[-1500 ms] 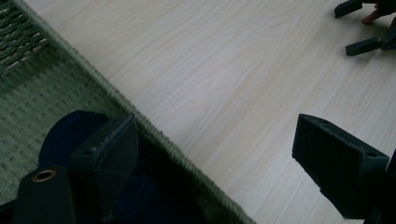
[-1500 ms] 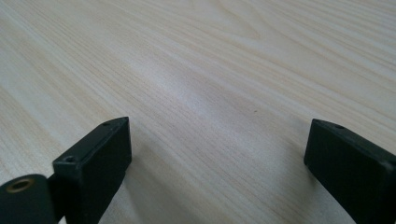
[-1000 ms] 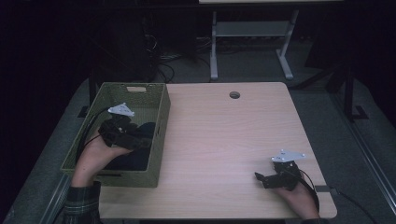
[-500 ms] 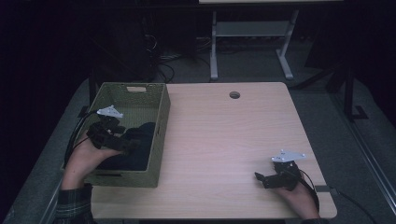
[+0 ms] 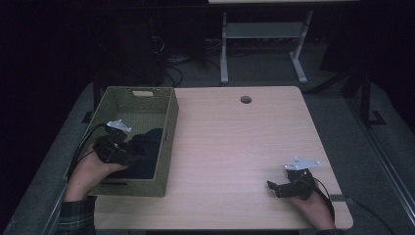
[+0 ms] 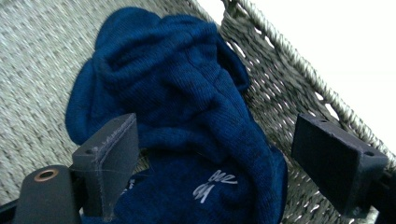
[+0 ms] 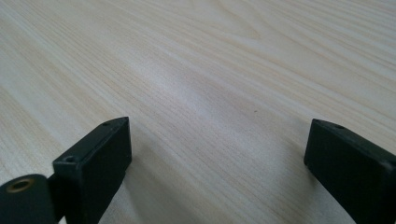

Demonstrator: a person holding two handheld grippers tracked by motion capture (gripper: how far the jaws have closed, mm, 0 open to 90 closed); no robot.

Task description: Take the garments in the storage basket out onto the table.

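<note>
Left hand-held gripper (image 5: 128,155) sits low inside the woven basket (image 5: 169,132) at the left of the high view, the person's left hand (image 5: 90,171) coming up from the lower left corner with a plaid sleeve (image 5: 76,218) just showing at the bottom edge. In the left gripper view its jaws stand wide apart, one on each side of the dark blue knit garment (image 6: 187,121), nothing pinched between them. That garment lies bunched in the basket against the woven wall that runs down the right of that view, white lettering (image 6: 215,183) showing low in the frame. From above, the garment (image 5: 147,147) is a dark heap in the basket's near half, right at the gripper's tip.

Over at the lower right of the high view, the right hand-held gripper (image 5: 274,187) rests down by the tabletop (image 5: 235,147), pointing left, the right hand (image 5: 313,205) behind it, grey plate on top. In the right gripper view its jaws are spread wide too, over bare pale wood (image 7: 210,84), holding nothing
</note>
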